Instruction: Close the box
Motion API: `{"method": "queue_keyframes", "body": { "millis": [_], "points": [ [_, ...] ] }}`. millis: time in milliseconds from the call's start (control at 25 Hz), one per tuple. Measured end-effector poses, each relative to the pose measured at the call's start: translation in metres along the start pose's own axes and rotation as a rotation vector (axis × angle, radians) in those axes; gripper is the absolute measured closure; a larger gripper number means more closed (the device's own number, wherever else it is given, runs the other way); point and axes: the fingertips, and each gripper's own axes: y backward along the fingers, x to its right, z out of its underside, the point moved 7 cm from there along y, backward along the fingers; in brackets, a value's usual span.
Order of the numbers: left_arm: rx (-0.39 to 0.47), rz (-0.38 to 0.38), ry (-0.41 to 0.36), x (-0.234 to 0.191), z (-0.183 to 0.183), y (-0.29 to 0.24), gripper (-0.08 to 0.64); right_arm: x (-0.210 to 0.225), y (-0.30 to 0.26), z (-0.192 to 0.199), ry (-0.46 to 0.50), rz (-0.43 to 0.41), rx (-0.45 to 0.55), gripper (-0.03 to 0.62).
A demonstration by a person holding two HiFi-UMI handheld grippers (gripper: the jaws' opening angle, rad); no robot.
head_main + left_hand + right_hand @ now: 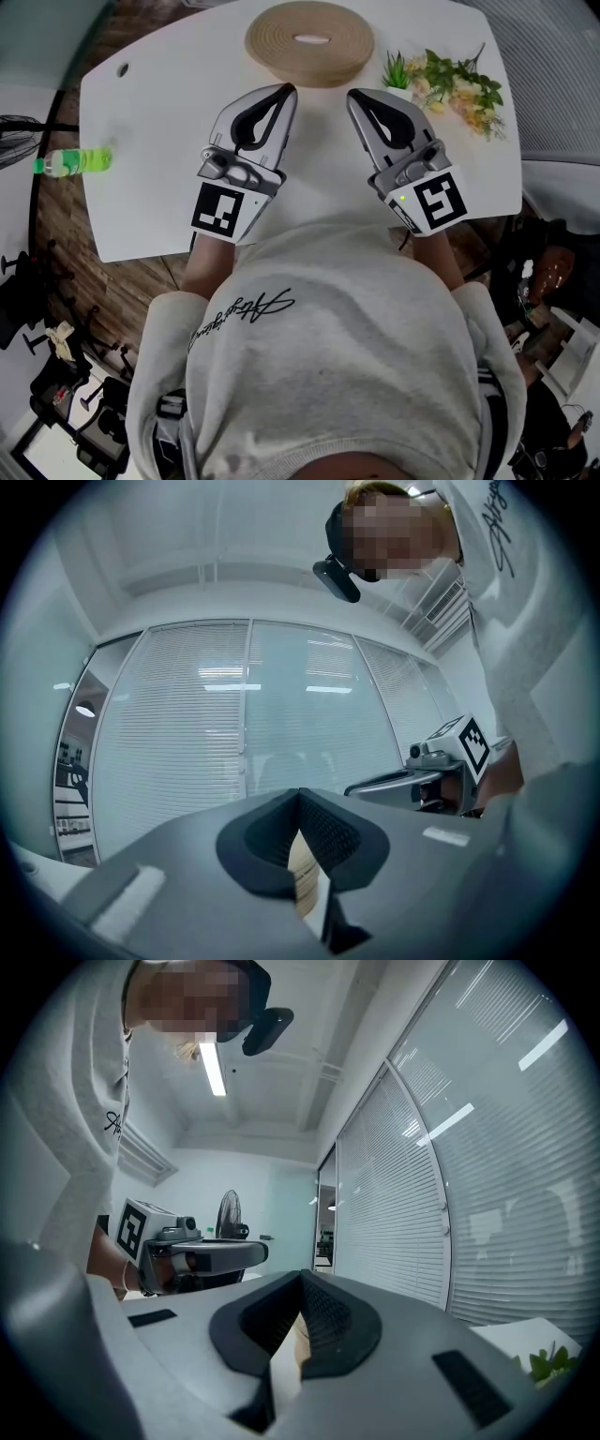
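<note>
A round tan woven box (309,39) with a pale oval at its top centre sits at the far middle of the white table (150,112). My left gripper (286,91) and right gripper (356,94) hover side by side just short of it. Both are shut with nothing between the jaws. In the left gripper view the left gripper (300,794) points level and a tan sliver of the box (302,878) shows below its tips. In the right gripper view the right gripper (302,1274) is shut too, and the box (298,1335) shows as a sliver.
A spray of artificial flowers (450,84) lies at the table's far right. A green bottle (75,161) lies at the table's left edge. Window blinds (244,724) fill the background and a fan (230,1213) stands beyond the table.
</note>
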Motion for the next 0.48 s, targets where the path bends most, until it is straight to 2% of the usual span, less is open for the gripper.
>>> {"method": "queue_keyframes", "body": {
  "millis": [480],
  "points": [
    [-0.010, 0.013, 0.002, -0.0022, 0.0009, -0.0020, 0.558, -0.0033, -0.0031, 0.0023, -0.026, -0.007, -0.014, 0.592]
  ]
}}
